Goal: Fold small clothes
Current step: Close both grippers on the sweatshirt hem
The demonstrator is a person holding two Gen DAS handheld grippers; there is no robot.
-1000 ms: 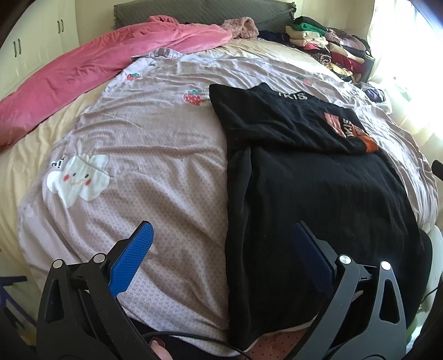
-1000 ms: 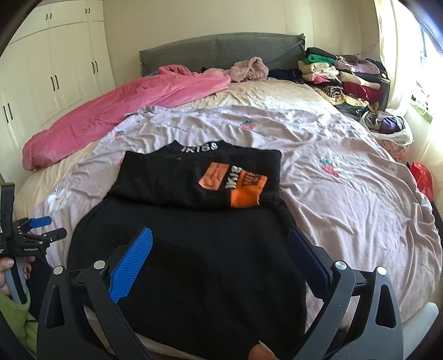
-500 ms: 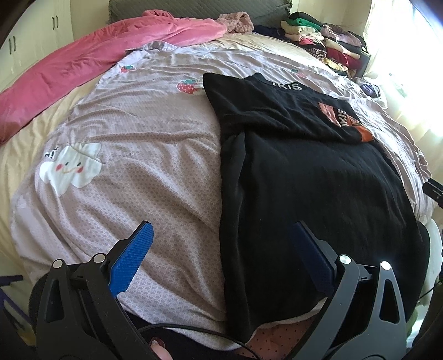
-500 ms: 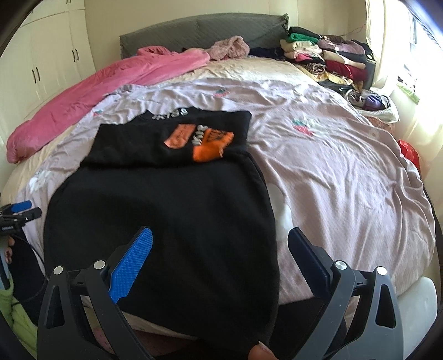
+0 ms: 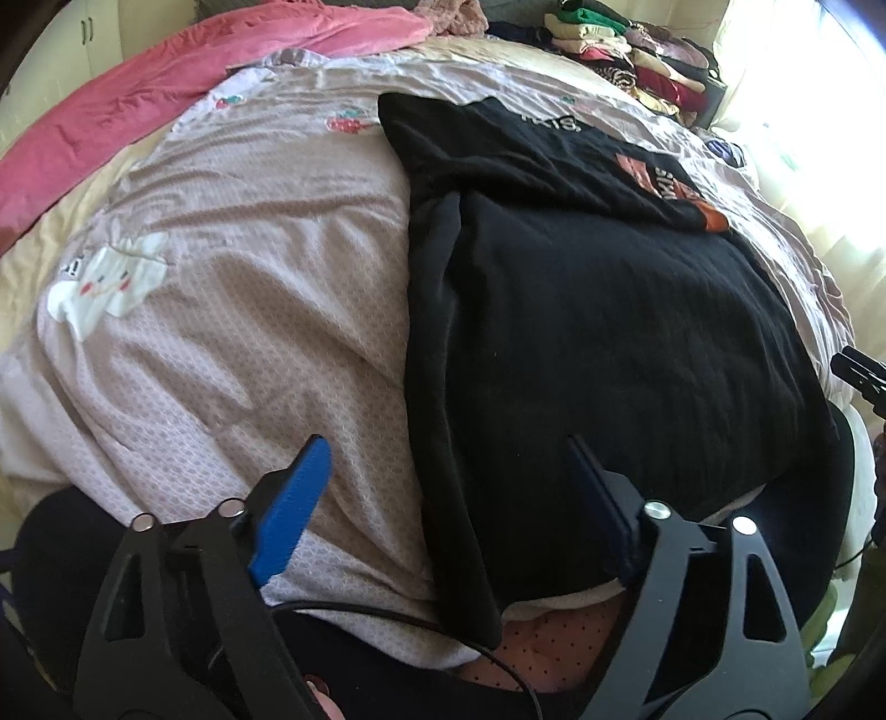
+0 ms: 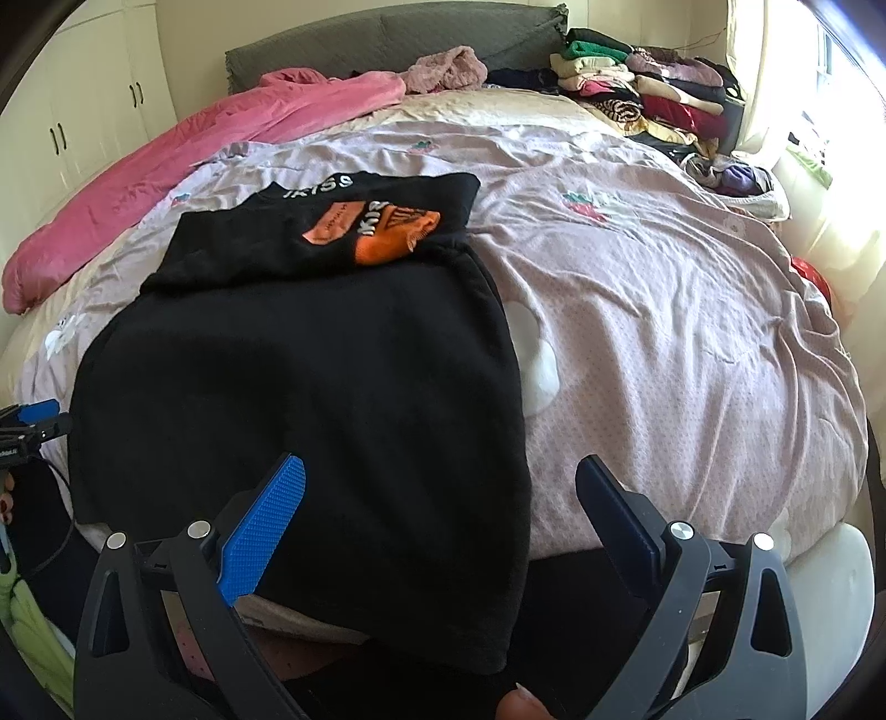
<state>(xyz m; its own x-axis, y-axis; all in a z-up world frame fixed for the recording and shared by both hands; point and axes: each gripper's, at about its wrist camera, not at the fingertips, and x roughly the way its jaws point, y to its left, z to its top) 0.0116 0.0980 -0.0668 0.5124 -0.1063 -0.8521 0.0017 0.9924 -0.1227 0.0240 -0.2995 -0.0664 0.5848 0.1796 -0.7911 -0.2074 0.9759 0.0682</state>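
- The black knit garment (image 6: 310, 399) with its orange-printed top part folded down lies flat on the pinkish-lilac patterned bedspread (image 6: 664, 310), its hem hanging over the near edge.
- The left gripper (image 5: 448, 471) has just been closing — still spread, straddling the garment's left edge, pads not pressing.
- The right gripper (image 6: 440, 487) is spread wide over the garment's right edge.

Both wrist views look steeply down from the bed's foot toward the headboard (image 6: 387, 39), close over the bed edge. Shared: black garment (image 5: 609, 332) (image 6: 310, 399), pink duvet (image 5: 166, 83).
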